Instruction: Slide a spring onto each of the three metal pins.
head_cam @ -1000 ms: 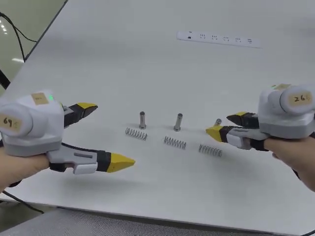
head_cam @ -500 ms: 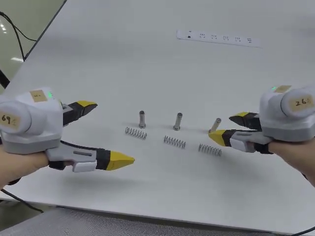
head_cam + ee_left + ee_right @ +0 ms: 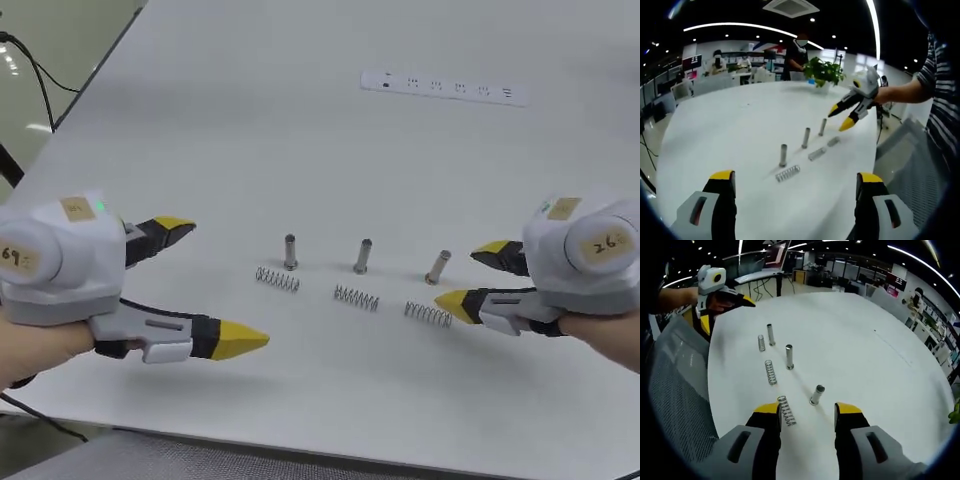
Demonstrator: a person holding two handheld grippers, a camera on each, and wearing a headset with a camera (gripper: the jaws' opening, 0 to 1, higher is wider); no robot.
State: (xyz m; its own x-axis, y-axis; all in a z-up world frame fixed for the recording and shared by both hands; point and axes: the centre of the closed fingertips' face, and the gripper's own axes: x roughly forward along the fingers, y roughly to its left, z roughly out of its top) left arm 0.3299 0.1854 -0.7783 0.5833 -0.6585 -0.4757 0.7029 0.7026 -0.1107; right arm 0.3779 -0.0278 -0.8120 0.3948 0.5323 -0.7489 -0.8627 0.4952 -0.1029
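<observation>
Head view: power strip [image 3: 443, 85] beyond middle pin [image 3: 363, 256].

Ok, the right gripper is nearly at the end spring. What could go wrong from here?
1. The right gripper, jaws open, is close to both the right spring and the right pin just behind it. A jaw could knock that free-standing pin over.
2. The spring lies loose on the smooth table. An off-centre pinch may make it roll or flick away.
</observation>
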